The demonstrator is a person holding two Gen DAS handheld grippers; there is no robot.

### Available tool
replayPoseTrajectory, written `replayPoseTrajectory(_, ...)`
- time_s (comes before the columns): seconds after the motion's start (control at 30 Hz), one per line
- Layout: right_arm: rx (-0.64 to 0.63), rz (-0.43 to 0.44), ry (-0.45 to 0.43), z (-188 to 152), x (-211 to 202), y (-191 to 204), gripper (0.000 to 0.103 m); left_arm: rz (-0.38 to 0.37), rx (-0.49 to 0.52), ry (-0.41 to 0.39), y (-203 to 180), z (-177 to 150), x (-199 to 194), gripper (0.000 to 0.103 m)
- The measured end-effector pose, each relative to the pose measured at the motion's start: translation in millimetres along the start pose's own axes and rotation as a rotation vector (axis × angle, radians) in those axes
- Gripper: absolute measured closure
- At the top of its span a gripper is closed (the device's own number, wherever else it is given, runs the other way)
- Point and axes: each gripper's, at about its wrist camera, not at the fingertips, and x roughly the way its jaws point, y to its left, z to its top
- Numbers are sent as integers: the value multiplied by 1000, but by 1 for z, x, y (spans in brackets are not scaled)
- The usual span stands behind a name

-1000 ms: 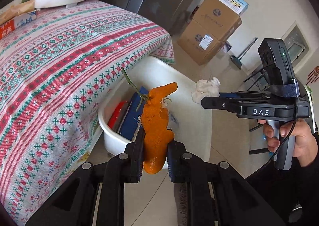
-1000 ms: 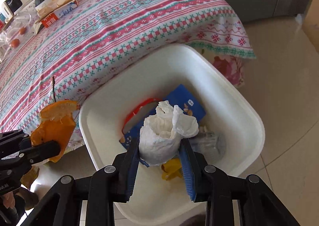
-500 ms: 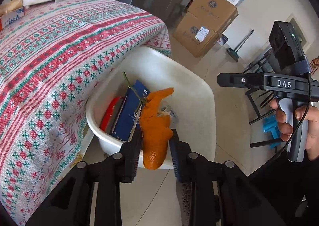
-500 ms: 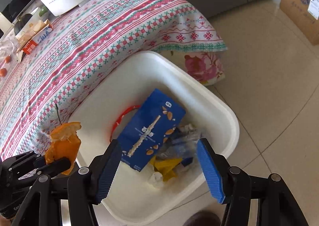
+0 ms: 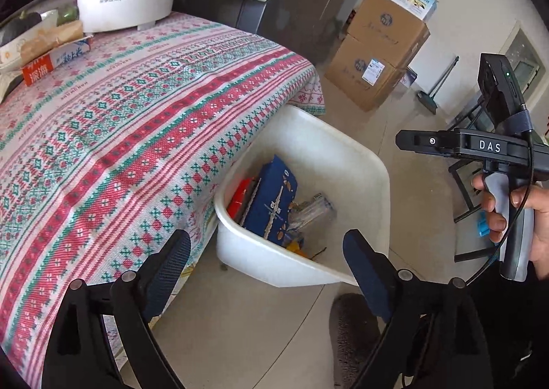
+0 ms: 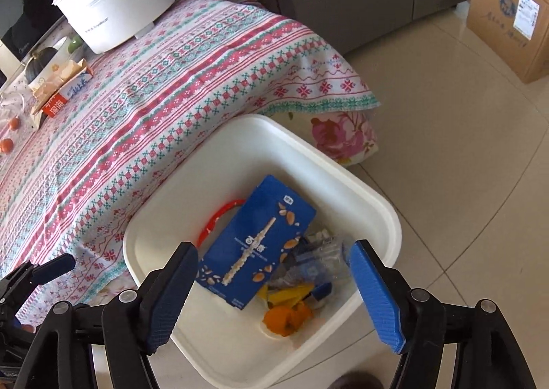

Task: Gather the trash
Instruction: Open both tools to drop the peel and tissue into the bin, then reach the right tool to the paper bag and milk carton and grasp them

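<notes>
left gripper [image 5: 266, 269]: jaws spread wide, nothing between, hovering over the near rim of the bin
right gripper [image 6: 274, 282]: jaws gaping too, empty, above the bin
white bin [image 6: 374, 197]: on the floor, tucked against the table's cloth edge
blue carton [image 6: 257, 251]: lying flat inside, long axis slanting from near-left up to far-right
orange peel [image 6: 286, 318]: down in the near corner, beside yellow scraps
clear wrapper [image 6: 319, 260]: possibly plastic, hard to tell
</notes>
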Motion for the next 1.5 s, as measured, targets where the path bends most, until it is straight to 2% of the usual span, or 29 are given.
replayPoseTrajectory(0.33, -80, 51, -34, 12, 0, 58, 19, 106, -65, -72, 37, -19, -65, 0)
replayPoseTrajectory(0.53, -131, 108, -41, 14, 4, 105, 17, 150, -131, -122, 65, -34, -107, 0)
replayPoseTrajectory(0.73, -205, 147, -44, 12, 7, 152, 16, 235, -166, -149, 89, -49, -141, 0)
replayPoseTrajectory(0.83, -240, 165, -48, 10, 8, 172, 16, 245, -202, -175, 103, -55, -155, 0)
replayPoseTrajectory(0.93, -269, 181, -49, 8, 8, 189, 15, 259, -224, -202, 115, -63, -165, 0)
replayPoseTrajectory(1.07, -307, 184, -57, 9, 11, 210, 13, 324, -235, -226, 133, -73, -171, 0)
replayPoseTrajectory(1.2, -303, 199, -51, 14, 22, 230, 12, 353, -276, -250, 160, -80, -174, 0)
replayPoseTrajectory(1.27, -303, 202, -48, 18, 30, 242, 12, 362, -322, -233, 176, -77, -172, 0)
replayPoseTrajectory(1.37, -298, 216, -33, 27, 47, 259, 12, 345, -360, -263, 194, -68, -174, 0)
replayPoseTrajectory(1.5, -276, 222, -21, 44, 72, 281, 12, 384, -374, -262, 214, -55, -168, 0)
